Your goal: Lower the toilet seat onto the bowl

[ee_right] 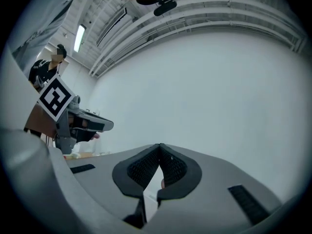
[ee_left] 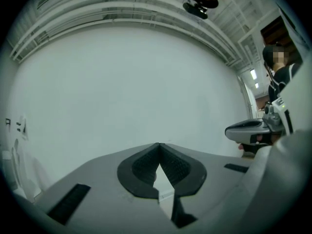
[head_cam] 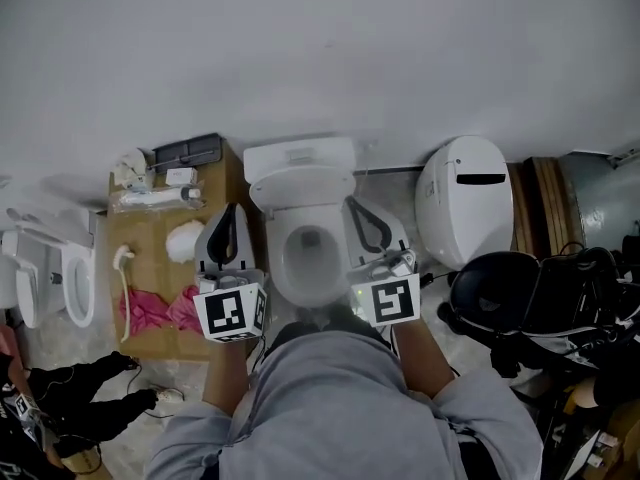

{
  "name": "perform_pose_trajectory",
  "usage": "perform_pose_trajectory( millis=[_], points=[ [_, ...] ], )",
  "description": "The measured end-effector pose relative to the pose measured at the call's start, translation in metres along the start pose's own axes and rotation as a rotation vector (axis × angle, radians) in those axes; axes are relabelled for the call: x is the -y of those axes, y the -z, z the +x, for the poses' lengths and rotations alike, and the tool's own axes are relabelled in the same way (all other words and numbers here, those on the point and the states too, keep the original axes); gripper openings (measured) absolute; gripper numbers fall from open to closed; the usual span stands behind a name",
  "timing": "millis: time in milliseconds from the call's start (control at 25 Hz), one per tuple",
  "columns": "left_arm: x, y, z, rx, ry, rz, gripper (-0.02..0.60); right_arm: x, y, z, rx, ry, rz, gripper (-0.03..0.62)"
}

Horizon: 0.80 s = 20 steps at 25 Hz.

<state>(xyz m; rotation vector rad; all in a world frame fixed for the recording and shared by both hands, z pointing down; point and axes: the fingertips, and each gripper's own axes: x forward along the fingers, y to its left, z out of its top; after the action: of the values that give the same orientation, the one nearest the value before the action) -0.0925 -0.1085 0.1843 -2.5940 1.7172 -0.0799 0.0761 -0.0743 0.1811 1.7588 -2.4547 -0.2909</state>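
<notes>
Two grippers flank the bowl (head_cam: 310, 273): your left gripper (head_cam: 231, 218) is beside its left rim and your right gripper (head_cam: 357, 212) beside its right rim. Each has its jaws pressed together with nothing between them, and both point level toward the wall (head_cam: 320, 48). Neither touches the toilet, as far as the head view shows. Beyond them, the seat (head_cam: 300, 193) appears to lie flat on the bowl; no raised ring stands against the tank (head_cam: 300, 156). Judge the lowering as complete, though the steep angle leaves some doubt. Confirm that the seat rests evenly; if it does, no step is left.
</notes>
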Motion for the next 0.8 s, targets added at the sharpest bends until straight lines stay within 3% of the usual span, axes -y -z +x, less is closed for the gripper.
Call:
perform_pose_trajectory(
  millis=[360, 800],
  points=[
    [-0.005, -0.016, -0.006, 0.039, -0.008, -0.004, 0.0, 0.009, -0.024, 0.0, 0.058, 0.024, 0.032, 0.0],
    [-0.002, -0.023, -0.007, 0.06, 0.0, 0.006, 0.0, 0.011, -0.021, -0.004, 0.077, 0.027, 0.095, -0.002]
  ],
)
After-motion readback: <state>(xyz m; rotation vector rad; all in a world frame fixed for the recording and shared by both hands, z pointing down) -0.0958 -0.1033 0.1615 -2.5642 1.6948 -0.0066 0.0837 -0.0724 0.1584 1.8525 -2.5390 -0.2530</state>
